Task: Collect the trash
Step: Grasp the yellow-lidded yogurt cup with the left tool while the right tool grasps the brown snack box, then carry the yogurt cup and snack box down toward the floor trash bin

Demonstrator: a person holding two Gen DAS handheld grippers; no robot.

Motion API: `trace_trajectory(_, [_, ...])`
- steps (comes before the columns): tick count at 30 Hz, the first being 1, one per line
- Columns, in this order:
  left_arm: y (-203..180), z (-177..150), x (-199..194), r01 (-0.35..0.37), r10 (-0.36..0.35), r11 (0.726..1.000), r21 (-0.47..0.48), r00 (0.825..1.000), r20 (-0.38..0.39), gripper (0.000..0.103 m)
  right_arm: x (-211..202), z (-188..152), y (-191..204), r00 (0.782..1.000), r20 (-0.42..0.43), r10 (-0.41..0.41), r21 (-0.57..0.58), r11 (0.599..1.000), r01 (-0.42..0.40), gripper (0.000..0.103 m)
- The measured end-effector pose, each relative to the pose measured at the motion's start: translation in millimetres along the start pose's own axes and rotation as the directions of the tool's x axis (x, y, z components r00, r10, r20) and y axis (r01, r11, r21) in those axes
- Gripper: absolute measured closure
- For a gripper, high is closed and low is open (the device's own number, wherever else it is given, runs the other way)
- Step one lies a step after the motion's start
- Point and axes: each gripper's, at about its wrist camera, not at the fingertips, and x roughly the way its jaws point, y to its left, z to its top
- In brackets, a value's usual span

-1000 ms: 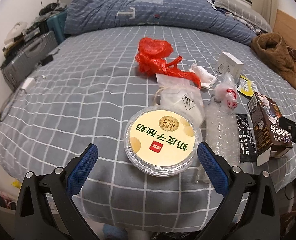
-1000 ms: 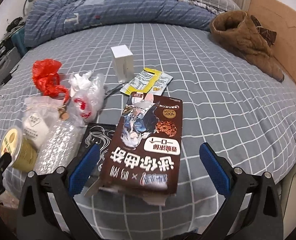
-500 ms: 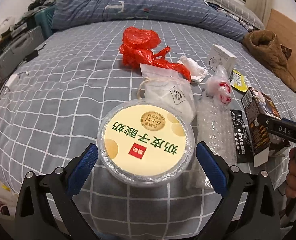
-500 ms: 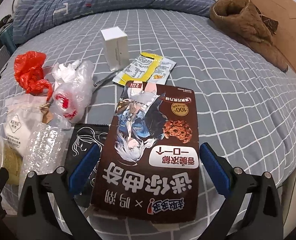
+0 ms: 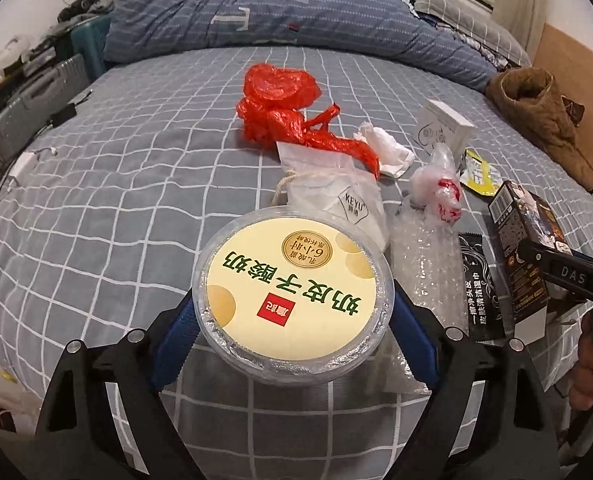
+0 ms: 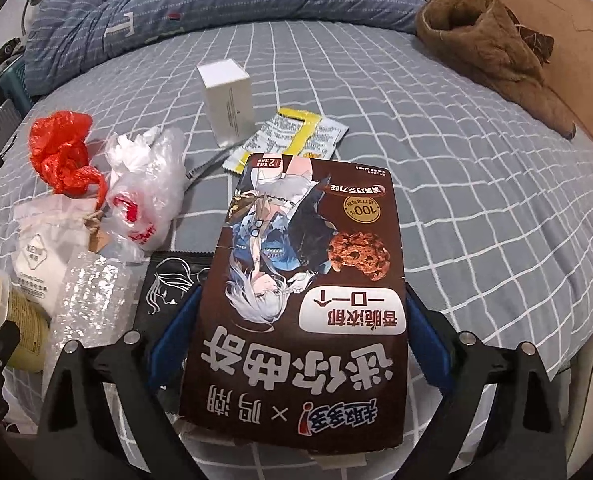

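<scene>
A round yogurt tub [image 5: 292, 292] with a cream lid stands near the front edge of the bed, between the blue pads [image 5: 176, 340] of my left gripper [image 5: 294, 298]. Its jaws are closing, and both pads meet the tub's sides. A brown cookie box [image 6: 308, 280] lies flat between the pads [image 6: 424, 340] of my right gripper [image 6: 303, 294]. Those jaws are closing too, with the pads against the box's long edges. The left wrist view shows the right gripper [image 5: 564, 276] over the box [image 5: 524, 248], held by a hand [image 5: 592, 344].
More trash lies on the grey checked bed [image 5: 116, 200]: a red bag [image 5: 284, 100], white pouch [image 5: 336, 196], bubble wrap [image 5: 424, 264], clear bag [image 6: 148, 188], black sachet [image 5: 476, 280], white carton [image 6: 228, 100], yellow wrapper [image 6: 296, 136]. A brown coat [image 6: 488, 36] and duvet [image 5: 296, 12] lie behind.
Both grippers have dropped closer to the bed and their jaws have narrowed, the left around the yogurt tub, the right around the cookie box. Both items now look larger.
</scene>
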Motion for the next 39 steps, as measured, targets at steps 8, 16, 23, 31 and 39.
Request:
trace_trajectory(8, [-0.3, 3.6, -20.6, -0.003, 0.003, 1.0, -0.01, 1.0, 0.031, 0.018, -31.8, -2.8, -1.2, 0.997, 0.074, -0.002, -0.064, 0.998, 0.006, 0.013])
trace_trajectory(16, [-10.7, 1.2, -57.9, -0.002, 0.003, 1.0, -0.011, 0.999, 0.053, 0.018, -86.9, -12.9, -9.0, 0.992, 0.12, 0.032, -0.065, 0.998, -0.024, 0.014])
trace_trajectory(23, [-27.6, -6.7, -102.1, 0.029, -0.028, 0.999, -0.017, 0.997, 0.069, 0.018, -139.6, -30.5, -25.5, 0.986, 0.161, 0.05, -0.067, 0.997, -0.04, 0.014])
trace_trajectory(31, [-48.1, -28.1, -144.2, 0.051, -0.05, 0.999, -0.007, 0.996, 0.07, 0.018, -184.8, -63.3, -31.4, 0.981, 0.18, 0.066, -0.09, 0.995, -0.05, 0.014])
trace_trajectory(39, [-48.8, -57.1, -169.1, 0.034, -0.033, 0.999, -0.021, 0.998, 0.056, 0.018, -208.1, -105.6, -28.2, 0.982, 0.169, 0.082, -0.127, 0.99, -0.06, 0.014])
